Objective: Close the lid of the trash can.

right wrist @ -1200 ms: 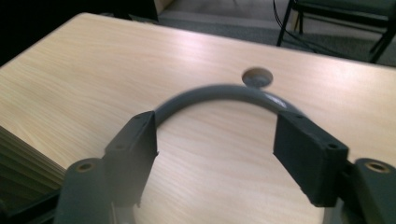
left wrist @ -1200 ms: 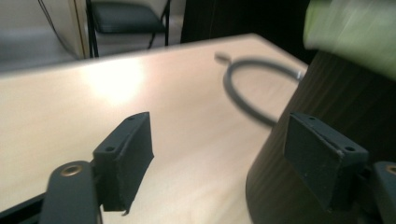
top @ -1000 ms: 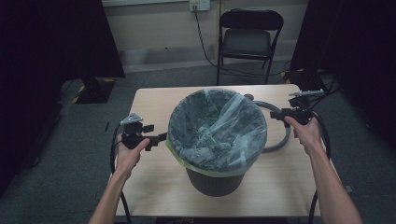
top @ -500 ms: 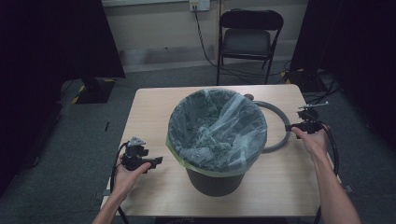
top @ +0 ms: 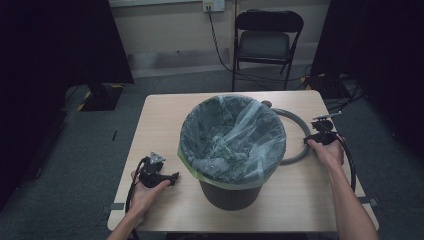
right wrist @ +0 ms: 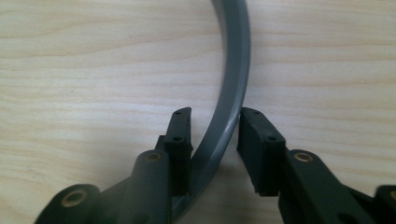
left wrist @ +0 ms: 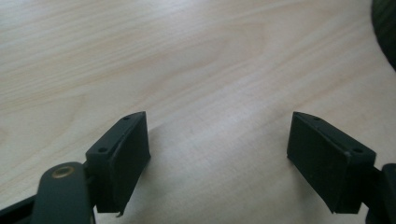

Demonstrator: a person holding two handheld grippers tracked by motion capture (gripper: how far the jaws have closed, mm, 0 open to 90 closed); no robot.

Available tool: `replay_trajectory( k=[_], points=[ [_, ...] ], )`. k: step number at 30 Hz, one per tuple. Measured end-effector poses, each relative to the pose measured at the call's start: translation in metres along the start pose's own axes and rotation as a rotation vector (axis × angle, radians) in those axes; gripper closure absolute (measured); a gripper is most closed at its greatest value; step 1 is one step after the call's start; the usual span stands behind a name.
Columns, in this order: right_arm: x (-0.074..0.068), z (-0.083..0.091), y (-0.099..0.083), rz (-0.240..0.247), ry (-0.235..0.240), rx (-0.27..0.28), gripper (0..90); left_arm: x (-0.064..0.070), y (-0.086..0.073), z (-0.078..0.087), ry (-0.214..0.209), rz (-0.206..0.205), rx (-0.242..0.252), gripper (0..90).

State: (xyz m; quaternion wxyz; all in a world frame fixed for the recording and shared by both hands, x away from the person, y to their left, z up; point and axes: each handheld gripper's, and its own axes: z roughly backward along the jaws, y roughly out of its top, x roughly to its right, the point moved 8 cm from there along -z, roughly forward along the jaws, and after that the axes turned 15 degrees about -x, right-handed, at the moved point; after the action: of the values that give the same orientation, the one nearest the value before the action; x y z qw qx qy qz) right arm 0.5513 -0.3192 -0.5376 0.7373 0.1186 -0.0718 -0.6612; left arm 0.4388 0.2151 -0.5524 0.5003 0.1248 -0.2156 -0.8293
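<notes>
A dark bin (top: 230,192) lined with a clear plastic bag (top: 232,135) stands mid-table. A grey ring (top: 301,131) lies flat on the wood to its right, partly hidden behind the bin. My right gripper (top: 312,141) is at the ring's right side. In the right gripper view its jaws (right wrist: 215,140) straddle the ring (right wrist: 236,60) and press closely on the band. My left gripper (top: 172,177) rests on the table left of the bin. In the left gripper view it (left wrist: 219,154) stands open over bare wood, and the bin's dark wall (left wrist: 387,28) shows at the top right.
The light wooden table (top: 160,125) has bare room at left and along the front. A black folding chair (top: 267,40) stands beyond the far edge, with cables on the floor at the right. Dark curtains hang on both sides.
Both hands came nearer and lower. The left gripper dropped to the table at the front left. The right gripper came down onto the ring's right side.
</notes>
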Motion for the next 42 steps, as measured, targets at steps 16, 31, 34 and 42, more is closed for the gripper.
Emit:
replay_trajectory(
  k=[16, 31, 34, 42],
  points=[
    [-0.0004, 0.0011, 0.0049, 0.009, -0.168, -0.122, 77.5, -0.0038, 0.0014, -0.0045, -0.001, -0.011, 0.070, 14.6],
    [-0.0005, 0.0013, 0.0044, 0.033, -0.153, -0.107, 79.1, -0.0044, 0.0013, -0.0043, -0.011, -0.023, 0.070, 14.6],
    [-0.0003, 0.0014, 0.0035, 0.007, -0.129, -0.101, 79.3, -0.0041, 0.0014, -0.0045, -0.012, -0.021, 0.072, 14.6],
    [-0.0012, 0.0024, 0.0036, -0.012, -0.087, -0.083, 79.9, -0.0041, 0.0013, -0.0045, -0.011, -0.020, 0.072, 14.7]
  ],
)
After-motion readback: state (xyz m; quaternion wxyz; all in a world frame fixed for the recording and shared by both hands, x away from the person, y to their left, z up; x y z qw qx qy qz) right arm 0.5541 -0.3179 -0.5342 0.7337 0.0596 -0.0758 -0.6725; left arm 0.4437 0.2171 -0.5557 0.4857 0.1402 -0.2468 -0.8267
